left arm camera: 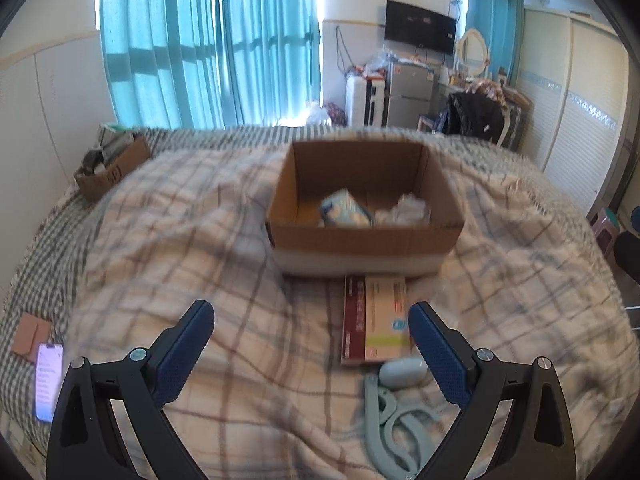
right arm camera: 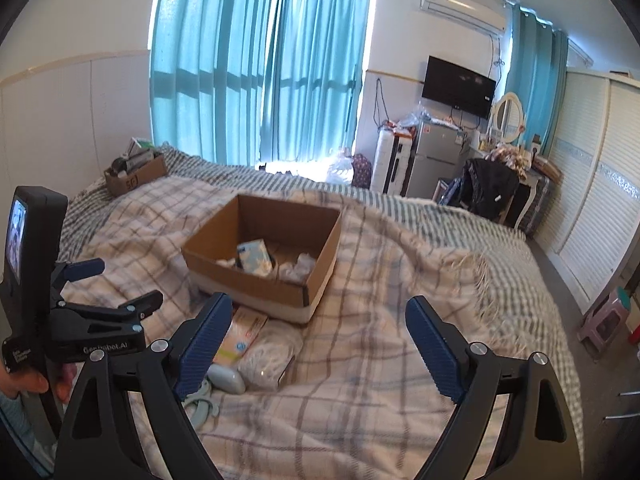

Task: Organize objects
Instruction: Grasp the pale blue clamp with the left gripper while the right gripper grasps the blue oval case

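An open cardboard box (left arm camera: 366, 236) (right arm camera: 256, 280) sits on the plaid blanket and holds a blue-and-white pack (left arm camera: 345, 210) (right arm camera: 254, 258) and crumpled white plastic (left arm camera: 404, 210). In front of it lie a flat maroon-and-cream medicine box (left arm camera: 374, 320) (right arm camera: 244, 332), a pale blue oval case (left arm camera: 402, 372) (right arm camera: 228, 378), a grey-green plastic hanger (left arm camera: 394, 428) (right arm camera: 200, 404) and a clear bag (right arm camera: 270, 354). My left gripper (left arm camera: 312, 356) (right arm camera: 114, 286) is open and empty above the blanket, the items by its right finger. My right gripper (right arm camera: 320, 346) is open and empty, right of those items.
A smaller cardboard box (left arm camera: 112, 168) (right arm camera: 134, 174) with clutter sits at the bed's far left corner. A lit phone (left arm camera: 48, 380) and a brown wallet (left arm camera: 30, 338) lie at the left bed edge. A fridge (right arm camera: 434, 162), chair and wardrobe stand beyond the bed.
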Motion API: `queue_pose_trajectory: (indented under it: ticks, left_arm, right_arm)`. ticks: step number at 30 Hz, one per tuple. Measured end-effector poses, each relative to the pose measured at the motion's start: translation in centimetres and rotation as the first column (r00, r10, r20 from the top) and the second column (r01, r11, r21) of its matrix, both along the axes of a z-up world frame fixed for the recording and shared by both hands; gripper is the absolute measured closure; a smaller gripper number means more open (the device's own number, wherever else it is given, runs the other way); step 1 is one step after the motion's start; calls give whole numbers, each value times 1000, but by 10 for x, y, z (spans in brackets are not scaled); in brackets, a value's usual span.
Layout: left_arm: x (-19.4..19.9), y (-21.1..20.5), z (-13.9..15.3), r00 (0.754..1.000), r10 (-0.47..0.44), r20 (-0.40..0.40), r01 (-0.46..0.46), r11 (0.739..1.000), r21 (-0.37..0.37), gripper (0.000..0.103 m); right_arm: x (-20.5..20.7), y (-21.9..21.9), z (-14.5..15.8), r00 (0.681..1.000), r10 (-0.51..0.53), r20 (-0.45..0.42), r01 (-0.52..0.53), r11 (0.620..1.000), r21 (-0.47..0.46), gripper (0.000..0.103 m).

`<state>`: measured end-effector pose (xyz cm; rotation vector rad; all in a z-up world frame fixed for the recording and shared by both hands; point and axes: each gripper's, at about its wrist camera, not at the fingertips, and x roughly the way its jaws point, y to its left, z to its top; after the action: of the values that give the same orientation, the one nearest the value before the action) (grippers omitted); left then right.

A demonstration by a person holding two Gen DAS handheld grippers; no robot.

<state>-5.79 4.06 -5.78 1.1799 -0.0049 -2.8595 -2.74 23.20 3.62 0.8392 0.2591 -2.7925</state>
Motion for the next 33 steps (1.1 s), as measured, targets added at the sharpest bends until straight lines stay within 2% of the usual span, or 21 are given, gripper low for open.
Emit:
queue_pose_trajectory:
  ticks: [2,5,9,14,18,19,22,27,33]
  left_arm:
    - [2,7,-23,999,-2,39,2,1000,-13,3]
    - [10,19,-48,998,-8,67,14,996,-88,3]
    - [17,28,-70,988,-66,140,73,996,-51,3]
    - [26,43,-88,960,-163,226,159,987,37,5]
    - [28,54,-99,941,-209,266,207,978,33,6]
    - [28,54,-100,939,-212,270,209,977,40,9]
    - [26,53,-106,918,-273,288,244,961,132,39]
    - [31,48,-97,926,-276,257,245,958,147,42]
    - [35,20,-77,942,-257,216,201,947,250,43]
  right_arm:
    - [-3,0,-25,999,-15,36,15,1000,-11,14]
    - [-8,3,-54,995,-22,95,26,999,-33,14]
    - [-13,10,-82,986,-41,160,50,998,-49,14]
    - [-12,12,-84,986,-40,164,52,996,-69,14]
    - [-13,10,-85,984,-50,170,61,997,-57,14]
    - [-13,10,-85,984,-52,173,63,997,-54,14]
    - [-12,9,-86,983,-55,175,64,997,-50,14]
    - [-8,7,-84,983,-60,174,68,997,-42,14]
    - [-4,1,-82,984,-46,170,53,998,-40,14]
